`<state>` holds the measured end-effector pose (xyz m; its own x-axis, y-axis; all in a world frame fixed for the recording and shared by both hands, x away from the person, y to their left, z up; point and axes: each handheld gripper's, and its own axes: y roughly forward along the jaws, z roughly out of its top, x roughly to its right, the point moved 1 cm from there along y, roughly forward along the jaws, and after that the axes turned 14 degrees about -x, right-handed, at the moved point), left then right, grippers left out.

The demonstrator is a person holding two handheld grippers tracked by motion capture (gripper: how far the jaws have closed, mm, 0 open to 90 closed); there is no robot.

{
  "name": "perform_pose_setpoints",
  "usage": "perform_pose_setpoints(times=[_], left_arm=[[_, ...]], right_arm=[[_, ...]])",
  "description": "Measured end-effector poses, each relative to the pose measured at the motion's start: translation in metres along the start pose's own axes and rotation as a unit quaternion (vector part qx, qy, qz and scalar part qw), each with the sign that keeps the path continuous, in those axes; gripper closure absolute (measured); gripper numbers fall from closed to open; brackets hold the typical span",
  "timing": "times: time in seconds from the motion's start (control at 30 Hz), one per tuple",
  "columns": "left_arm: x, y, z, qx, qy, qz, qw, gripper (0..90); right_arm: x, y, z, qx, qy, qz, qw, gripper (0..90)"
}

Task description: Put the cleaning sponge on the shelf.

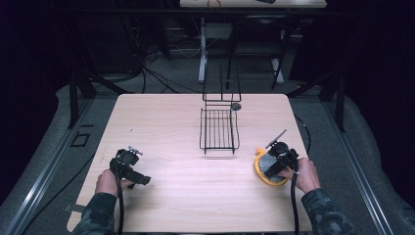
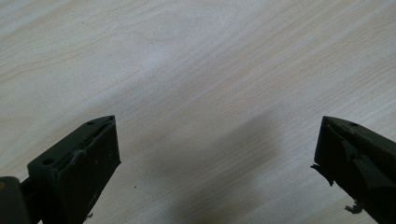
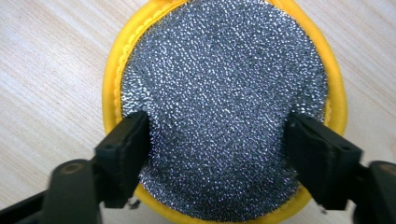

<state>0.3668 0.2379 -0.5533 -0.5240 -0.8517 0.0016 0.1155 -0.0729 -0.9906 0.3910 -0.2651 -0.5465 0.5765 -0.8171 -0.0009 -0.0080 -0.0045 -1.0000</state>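
The right gripper (image 1: 272, 165) sits at about four o'clock on the wooden table (image 1: 171, 127), tipped down over a round scouring pad (image 1: 266, 169) with a yellow rim and a glittery grey face. In the right gripper view the pad (image 3: 224, 107) lies flat on the wood and the two black jaws stand on its grey face, one at about eight o'clock and one at about four o'clock of the disc, both inside the yellow rim. The jaws are partly drawn in and their tips rest on the sparkling surface, but whether they are pinching the pad or merely set down upon it I cannot tell. The left gripper (image 1: 128, 166) rests at about eight o'clock on the table, well apart from the pad, held in the person's left hand (image 1: 105, 182). In the left gripper view its jaws stand wide apart over bare wood with nothing between them. A black wire rack (image 1: 219, 128) stands near the table's middle toward twelve o'clock, apart from both grippers.
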Motion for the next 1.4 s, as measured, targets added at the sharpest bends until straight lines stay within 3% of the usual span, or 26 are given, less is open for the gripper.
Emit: perform_pose_setpoints(times=[0.27,0.33,0.37,0.4,0.53,0.77,0.97,1.1,1.4], left_arm=[[0.000,0.000,0.000,-0.002,0.002,0.002,1.0000,0.1],[0.000,0.000,0.000,-0.003,0.002,0.002,1.0000,0.1],[0.000,0.001,0.000,-0.003,0.003,0.002,1.0000,0.1],[0.000,0.001,0.001,-0.006,0.004,0.002,1.0000,0.1],[0.001,0.001,0.001,-0.007,0.004,0.002,1.0000,0.1],[0.001,0.002,0.001,-0.008,0.005,0.003,1.0000,0.1],[0.001,0.001,0.001,-0.008,0.006,0.004,0.9999,0.1],[0.001,0.001,0.001,-0.007,0.005,0.003,1.0000,0.1],[0.001,0.000,0.000,-0.004,0.004,0.004,1.0000,0.1]], right_arm=[[0.000,-0.004,-0.004,0.014,-0.005,0.001,0.9999,46.2],[-0.002,-0.006,-0.005,0.022,-0.008,0.003,0.9997,57.6],[-0.003,-0.008,-0.005,0.030,-0.014,0.001,0.9994,70.2],[-0.002,-0.009,-0.007,0.042,-0.013,0.006,0.9990,73.4],[-0.001,-0.009,-0.007,0.043,-0.011,0.008,0.9990,74.1],[-0.004,-0.011,-0.008,0.052,-0.010,0.004,0.9986,83.0],[-0.005,-0.015,-0.008,0.059,-0.013,-0.011,0.9981,83.9],[-0.004,-0.028,-0.012,0.080,-0.011,-0.017,0.9966,83.9],[-0.004,-0.045,-0.016,0.097,-0.010,-0.022,0.9950,83.8]])
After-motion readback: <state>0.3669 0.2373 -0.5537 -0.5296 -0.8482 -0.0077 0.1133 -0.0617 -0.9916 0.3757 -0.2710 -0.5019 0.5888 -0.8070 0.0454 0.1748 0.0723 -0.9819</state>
